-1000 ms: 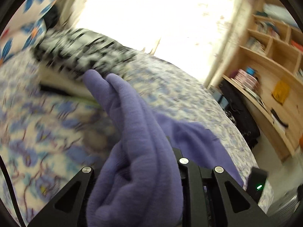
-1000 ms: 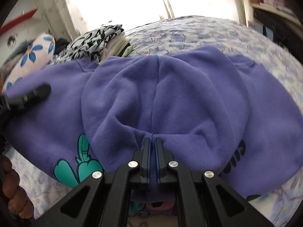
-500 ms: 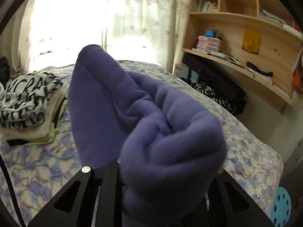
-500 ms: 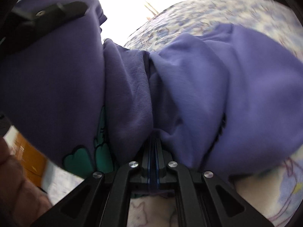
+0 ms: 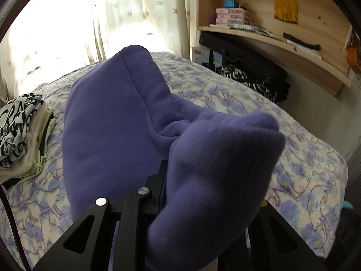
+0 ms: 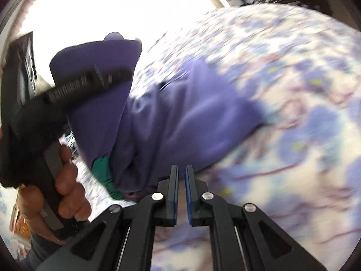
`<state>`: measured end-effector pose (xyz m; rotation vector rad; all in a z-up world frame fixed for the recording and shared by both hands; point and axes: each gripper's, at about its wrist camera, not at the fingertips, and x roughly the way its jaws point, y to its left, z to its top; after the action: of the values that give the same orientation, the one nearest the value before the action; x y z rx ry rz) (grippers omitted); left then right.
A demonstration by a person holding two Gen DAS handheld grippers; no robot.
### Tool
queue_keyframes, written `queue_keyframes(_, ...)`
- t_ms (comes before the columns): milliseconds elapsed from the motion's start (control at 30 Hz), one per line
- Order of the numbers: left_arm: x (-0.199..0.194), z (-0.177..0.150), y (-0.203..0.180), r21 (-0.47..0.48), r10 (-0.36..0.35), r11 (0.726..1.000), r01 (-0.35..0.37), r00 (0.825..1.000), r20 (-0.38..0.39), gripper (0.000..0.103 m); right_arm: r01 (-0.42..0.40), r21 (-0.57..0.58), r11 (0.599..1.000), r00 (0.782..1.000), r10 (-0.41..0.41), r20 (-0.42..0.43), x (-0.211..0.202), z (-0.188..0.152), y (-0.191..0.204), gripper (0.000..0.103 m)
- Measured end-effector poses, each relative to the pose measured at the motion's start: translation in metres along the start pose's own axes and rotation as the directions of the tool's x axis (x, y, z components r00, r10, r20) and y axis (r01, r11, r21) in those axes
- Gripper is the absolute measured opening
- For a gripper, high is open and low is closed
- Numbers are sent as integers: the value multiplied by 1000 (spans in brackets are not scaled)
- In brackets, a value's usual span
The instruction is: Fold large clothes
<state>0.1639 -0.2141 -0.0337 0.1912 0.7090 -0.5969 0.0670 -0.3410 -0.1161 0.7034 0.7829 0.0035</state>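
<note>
Left wrist view: the left black two-finger gripper [image 5: 167, 180] is clamping a bunched fold of the purple fleece sweatshirt [image 5: 108, 122], whose cloth is draping over the right-hand finger and hiding it, while the left-hand finger [image 5: 158, 180] is pressing against the fabric. The garment is hanging partly raised above the bed covered by a blue-and-white floral sheet [image 5: 259, 103], with its far end rising in a peak before the sunlit pale curtain [image 5: 67, 22]. A folded pile of black-and-white patterned and cream clothes [image 5: 20, 135] is lying on the sheet beside the sweatshirt, to the viewer's left. A curved light wooden shelf unit [image 5: 293, 45] is standing past the far edge of the bed. Right wrist view: the right black gripper [image 6: 181, 180] is standing with its blue-padded fingers narrowly parted and gripping nothing, just short of the sweatshirt's edge, where a green printed patch [image 6: 103, 171] is showing. The person's left hand [image 6: 67, 194] is grasping the handle of the other gripper; this view is motion-blurred.
</note>
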Motion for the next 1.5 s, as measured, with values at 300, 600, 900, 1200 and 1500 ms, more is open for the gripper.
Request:
queue_keyframes(300, 45, -23, -53, 160, 59, 986, -45, 994, -89, 22, 119, 52, 991, 989, -123, 79, -24, 19, -40, 6)
queue_keyframes(600, 67, -46, -75, 294, 91, 954, -62, 992, -86, 38, 112, -2, 994, 993, -111, 49, -23, 55, -47, 6)
queue_keyframes(900, 47, -32, -46, 186, -157, 968, 170, 984, -83, 81, -20, -101, 995, 1000, 23, 21, -23, 101, -21, 26)
queue_keyframes(1200, 35, -21, -40, 173, -310, 931, 321, 947, -88, 86, -128, -169, 977, 990, 115, -86, -17, 125, 16, 27)
queue_keyframes(1500, 13, -19, -30, 147, -329, 929, 341, 939, -101, 87, -129, -220, 967, 962, 68, -266, 16, 128, 30, 33)
